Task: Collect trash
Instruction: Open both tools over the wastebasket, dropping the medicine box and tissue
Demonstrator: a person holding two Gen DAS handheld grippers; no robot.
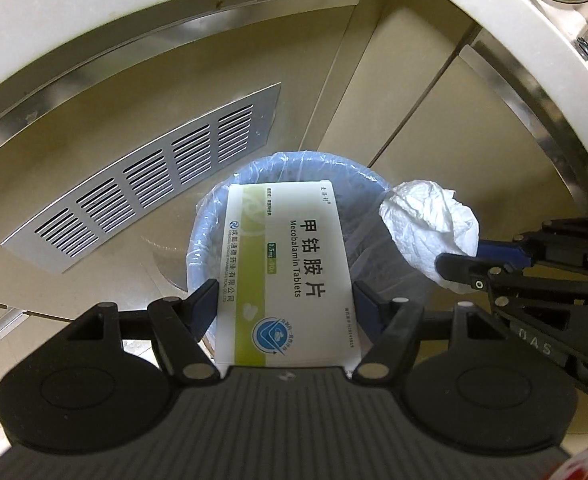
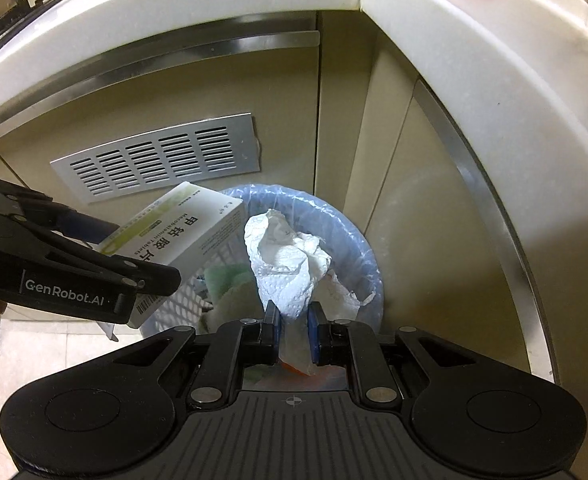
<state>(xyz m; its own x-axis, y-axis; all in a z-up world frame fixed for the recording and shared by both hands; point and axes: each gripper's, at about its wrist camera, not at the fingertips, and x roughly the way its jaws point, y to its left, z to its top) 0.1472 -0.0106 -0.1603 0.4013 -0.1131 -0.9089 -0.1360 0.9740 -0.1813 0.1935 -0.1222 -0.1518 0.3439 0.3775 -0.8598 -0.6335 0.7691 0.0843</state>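
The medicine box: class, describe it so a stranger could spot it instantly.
Below the white countertop, find the bin lined with blue plastic. Above it, the left gripper holds a flat white-and-green medicine box; the crumpled tissue beside it is plain white.

Your left gripper [image 1: 286, 300] clamps the Mecobalamin tablet box [image 1: 290, 272] above the blue-lined trash bin [image 1: 204, 236]. Right gripper [image 1: 460, 260], at right, pinches a crumpled paper towel [image 1: 426, 220] over the bin's rim. Vent grille [image 1: 154, 172] behind.
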